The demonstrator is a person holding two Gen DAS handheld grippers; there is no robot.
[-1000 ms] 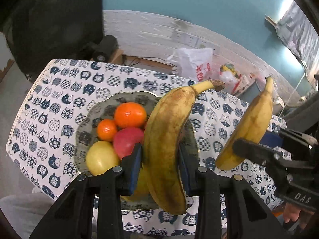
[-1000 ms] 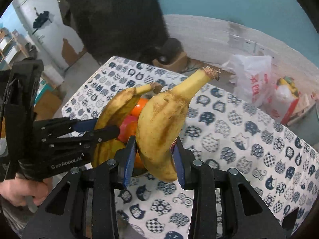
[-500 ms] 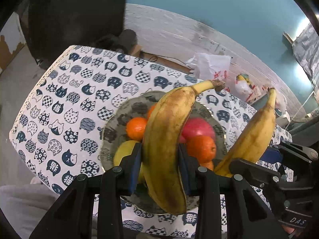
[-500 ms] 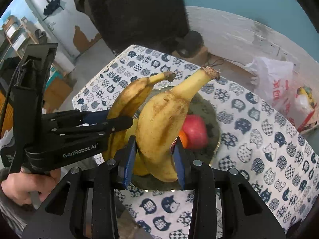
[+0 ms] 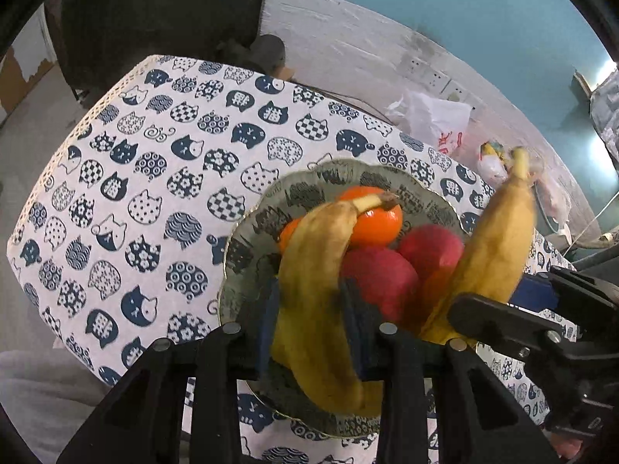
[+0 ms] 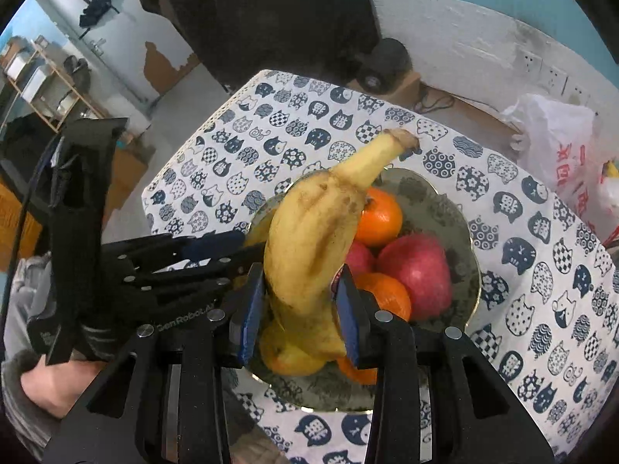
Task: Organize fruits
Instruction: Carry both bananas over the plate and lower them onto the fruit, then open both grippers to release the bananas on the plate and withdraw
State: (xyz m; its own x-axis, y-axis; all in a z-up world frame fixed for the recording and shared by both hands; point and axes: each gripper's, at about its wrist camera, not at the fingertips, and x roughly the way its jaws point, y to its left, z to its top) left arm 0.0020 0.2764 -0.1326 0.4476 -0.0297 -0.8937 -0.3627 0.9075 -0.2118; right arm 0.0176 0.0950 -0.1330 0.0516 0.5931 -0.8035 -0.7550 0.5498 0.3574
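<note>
Yellow bananas over a patterned fruit bowl (image 5: 251, 255); left gripper (image 5: 311, 324) clamps a brown-flecked banana (image 5: 313, 290) at six o'clock; right gripper (image 6: 300, 309), seemingly at four o'clock, clamps another banana (image 6: 313, 239).

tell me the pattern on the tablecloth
White tablecloth with navy patterned cat heads; left wrist view shows it best.

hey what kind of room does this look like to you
Probably a lived-in home room, maybe a dining corner: a table with a cat-print tablecloth, a patterned fruit bowl, a plastic shopping bag on the floor by the wall, and shelving behind.
</note>
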